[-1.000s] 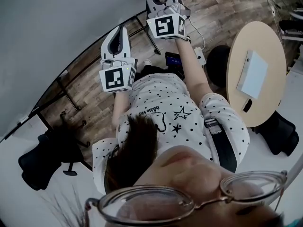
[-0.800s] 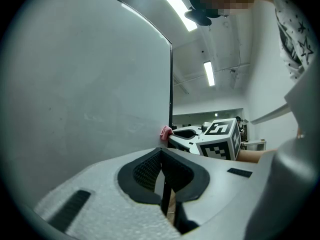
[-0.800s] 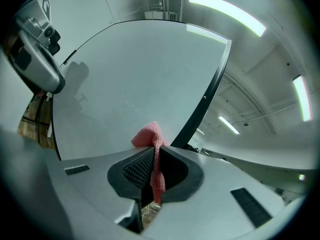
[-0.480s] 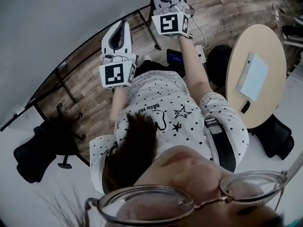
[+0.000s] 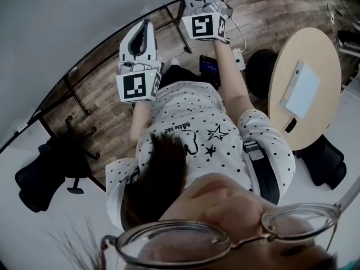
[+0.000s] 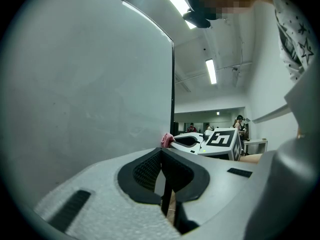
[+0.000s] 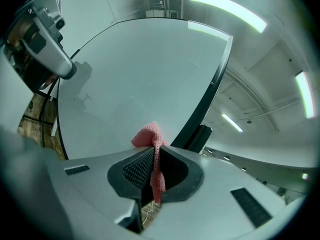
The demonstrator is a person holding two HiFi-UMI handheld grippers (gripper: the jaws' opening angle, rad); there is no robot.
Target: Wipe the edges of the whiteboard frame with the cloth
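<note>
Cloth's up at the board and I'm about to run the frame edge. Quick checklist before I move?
1. Cloth clamped in right gripper: ok, pinched between the jaws, with a tuft sticking out in front.
2. Cloth touching the frame: cannot tell. The tuft sits beside the black edge, but contact is not visible.
3. Frame run ahead unobstructed: ok, the black edge runs unbroken up to the corner.
4. Left gripper out of the way: ok, shut on nothing and off to the side of the right one.
5. Board surface near the edge free of other items: ok.
</note>
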